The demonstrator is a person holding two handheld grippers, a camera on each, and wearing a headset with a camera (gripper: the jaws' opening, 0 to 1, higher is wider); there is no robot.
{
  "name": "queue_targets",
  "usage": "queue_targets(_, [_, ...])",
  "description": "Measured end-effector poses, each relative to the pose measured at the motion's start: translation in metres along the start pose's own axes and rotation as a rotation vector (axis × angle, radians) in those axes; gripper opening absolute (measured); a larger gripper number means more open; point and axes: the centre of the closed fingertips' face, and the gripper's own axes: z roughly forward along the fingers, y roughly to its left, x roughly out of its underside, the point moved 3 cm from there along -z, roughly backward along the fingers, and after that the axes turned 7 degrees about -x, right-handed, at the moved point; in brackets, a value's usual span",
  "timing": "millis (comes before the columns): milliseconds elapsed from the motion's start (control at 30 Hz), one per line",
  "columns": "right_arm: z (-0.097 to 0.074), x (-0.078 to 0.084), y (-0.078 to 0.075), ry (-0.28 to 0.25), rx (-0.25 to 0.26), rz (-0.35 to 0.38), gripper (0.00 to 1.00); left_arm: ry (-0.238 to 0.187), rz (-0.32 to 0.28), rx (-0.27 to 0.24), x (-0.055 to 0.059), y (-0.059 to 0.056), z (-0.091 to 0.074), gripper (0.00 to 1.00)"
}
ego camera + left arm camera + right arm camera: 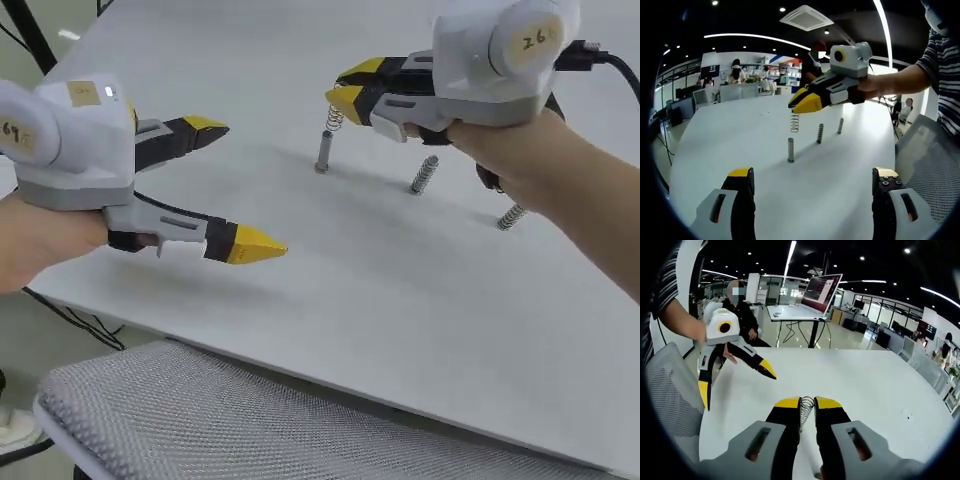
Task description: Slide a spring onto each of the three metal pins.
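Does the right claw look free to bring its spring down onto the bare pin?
Probably yes: the right claw, shut on the spring, hangs just above the bare pin, nothing between.

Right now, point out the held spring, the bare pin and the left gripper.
held spring (807, 408), right gripper view, coils between the jaws
bare pin (790, 149), left gripper view, middle of shaft
left gripper (252, 187), head view, midway between its fingertips

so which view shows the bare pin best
Left gripper view: the bare pin stands whole, clear of the spring. Head view shows it too, under the right gripper; right gripper view's jaws mostly hide it.
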Motion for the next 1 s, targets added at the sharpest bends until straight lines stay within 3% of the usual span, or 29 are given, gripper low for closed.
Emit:
queue_targets(233, [0.01, 0.011, -0.009, 0.021, 0.001, 0.01, 0.12, 0.005, -0.003, -0.006, 0.002, 0.001, 0.0, 0.97])
queue_targets(733, [0.026, 0.03, -0.006, 0.076, -0.013, 0.018, 0.12, 0.005, -0.01, -0.025, 0.003, 0.004, -0.007, 0.96])
queue_targets(867, [0.034, 0.044, -0.003, 0.155, -0.01, 0.041, 0.12, 0.0, -0.014, -0.026, 0.001, 0.005, -0.007, 0.96])
queue_targets(1000, [0.04, 0.047, 0.0, 0.156, -0.012, 0.063, 0.12, 0.011, -0.007, -0.018, 0.003, 0.004, -0.005, 0.96])
